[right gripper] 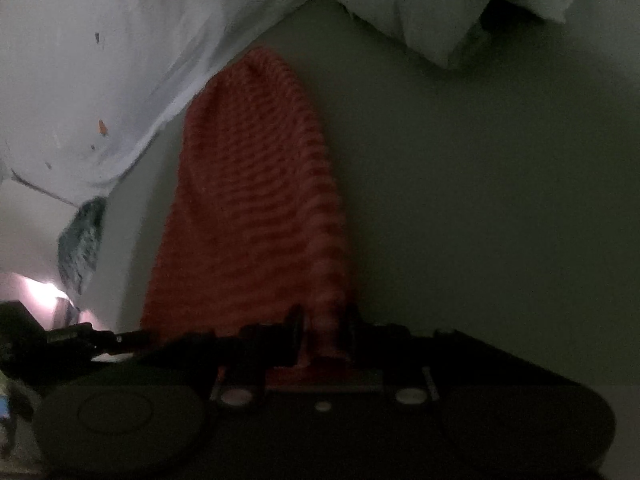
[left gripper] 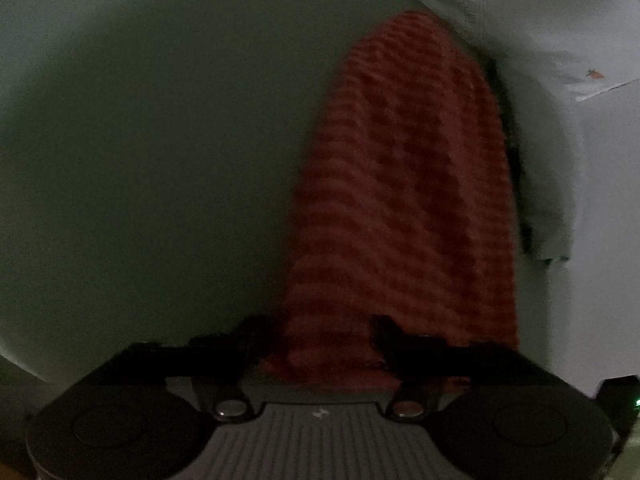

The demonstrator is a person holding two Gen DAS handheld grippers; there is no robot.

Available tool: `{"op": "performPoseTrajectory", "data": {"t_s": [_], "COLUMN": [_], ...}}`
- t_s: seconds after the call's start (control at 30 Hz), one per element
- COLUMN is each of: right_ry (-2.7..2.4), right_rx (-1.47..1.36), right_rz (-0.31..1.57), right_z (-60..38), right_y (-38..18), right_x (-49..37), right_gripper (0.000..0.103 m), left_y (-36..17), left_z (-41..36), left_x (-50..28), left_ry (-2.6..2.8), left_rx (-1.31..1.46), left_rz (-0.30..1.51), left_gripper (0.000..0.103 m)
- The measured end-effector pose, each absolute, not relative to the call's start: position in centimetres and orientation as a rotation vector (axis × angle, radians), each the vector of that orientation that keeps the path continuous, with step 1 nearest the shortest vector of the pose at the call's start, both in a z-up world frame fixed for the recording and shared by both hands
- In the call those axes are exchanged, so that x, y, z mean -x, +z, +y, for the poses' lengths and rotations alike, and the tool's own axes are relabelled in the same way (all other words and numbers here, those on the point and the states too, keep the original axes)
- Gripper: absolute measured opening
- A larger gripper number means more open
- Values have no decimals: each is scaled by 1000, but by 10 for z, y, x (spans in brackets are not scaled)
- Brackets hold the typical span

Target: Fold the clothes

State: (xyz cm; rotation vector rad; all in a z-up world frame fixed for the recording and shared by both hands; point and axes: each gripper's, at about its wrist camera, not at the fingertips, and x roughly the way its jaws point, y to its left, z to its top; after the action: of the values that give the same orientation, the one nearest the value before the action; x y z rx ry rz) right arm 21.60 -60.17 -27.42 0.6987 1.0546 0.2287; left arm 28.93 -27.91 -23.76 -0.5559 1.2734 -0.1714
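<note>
A red ribbed knit cloth [left gripper: 404, 200] lies stretched away from both grippers on a pale grey-green surface [left gripper: 160, 160]. In the left wrist view my left gripper [left gripper: 326, 334] has its black fingers on either side of the cloth's near edge, with a wide gap filled by the fabric. In the right wrist view the same red cloth [right gripper: 256, 200] runs forward, and my right gripper [right gripper: 324, 328] is shut on its near right edge, the fabric pinched between the fingers. The scene is dim.
A white garment with small orange marks [right gripper: 80, 80] lies to the left of the red cloth and shows at the upper right in the left wrist view [left gripper: 560, 40]. A folded white cloth [right gripper: 460, 8] lies at the back. A teal cloth [right gripper: 80, 244] peeks out at left.
</note>
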Motion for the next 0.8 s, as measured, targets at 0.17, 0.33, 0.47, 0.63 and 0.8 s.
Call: {"op": "performPoseTrajectory", "data": {"t_s": [0.17, 0.33, 0.47, 0.63, 0.8], "right_ry": [275, 268, 262, 331, 358], "right_rx": [-731, -704, -691, -834, -1059], "right_rz": [1063, 1073, 1061, 989, 905], "right_z": [-587, -583, -587, -599, -619], "right_y": [-278, -276, -265, -243, -233], "right_x": [-224, -223, -209, -193, -206], "right_gripper": [16, 6, 5, 5, 5], "left_y": [-237, -252, -242, -228, -227], "left_z": [-284, -268, -246, -220, -213], "left_x": [-293, -284, -270, -252, -267], "left_ry": [-141, -158, -177, -205, -234], "left_rx": [511, 701, 844, 1023, 1214], "left_rz": [1291, 1344, 1345, 1337, 1307], "left_gripper": [47, 6, 5, 5, 5]}}
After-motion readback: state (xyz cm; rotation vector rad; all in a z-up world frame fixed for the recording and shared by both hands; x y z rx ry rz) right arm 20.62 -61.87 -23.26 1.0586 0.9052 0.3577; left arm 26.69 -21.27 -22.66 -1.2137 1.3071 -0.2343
